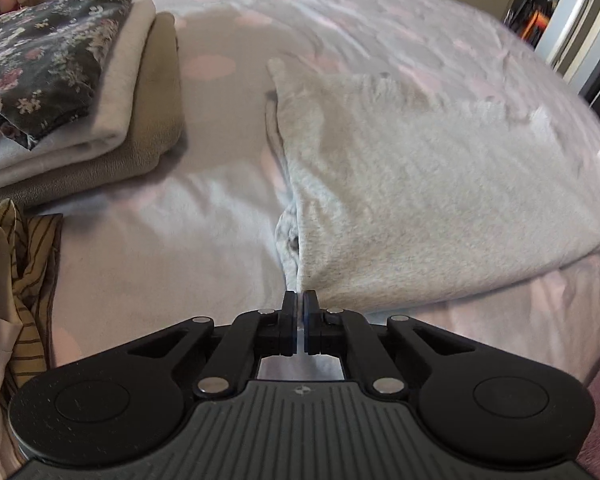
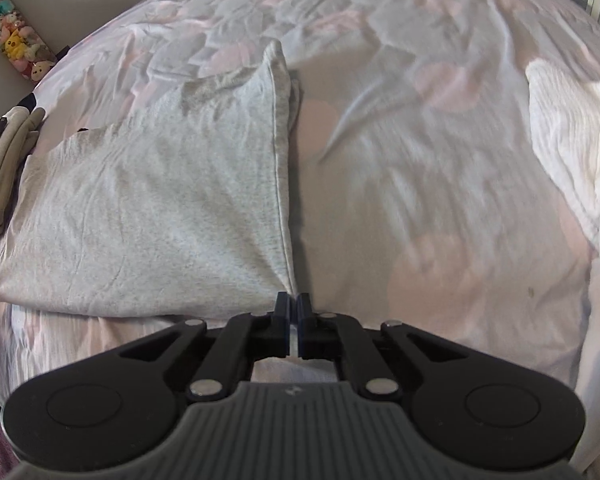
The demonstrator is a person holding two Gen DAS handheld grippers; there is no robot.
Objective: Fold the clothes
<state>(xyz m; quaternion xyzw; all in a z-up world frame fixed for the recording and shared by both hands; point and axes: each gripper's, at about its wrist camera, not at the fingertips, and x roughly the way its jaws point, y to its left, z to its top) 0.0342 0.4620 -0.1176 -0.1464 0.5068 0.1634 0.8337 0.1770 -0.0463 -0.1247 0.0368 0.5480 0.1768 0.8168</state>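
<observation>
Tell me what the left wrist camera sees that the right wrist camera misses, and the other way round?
Only the left view shows the striped garment crumpled at the bed's near edge. Only the right view shows the white ribbed cloth far right. Both show the grey garment on the pink-spotted bedspread, the folded stack and plush toys. The left claw and right claw each pinch a near corner.

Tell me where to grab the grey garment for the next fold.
Grip the grey garment at its two near corners, coming from the near edge of the bed. It lies flat with straight side edges running away, and the left gripper and right gripper are shut there.
</observation>
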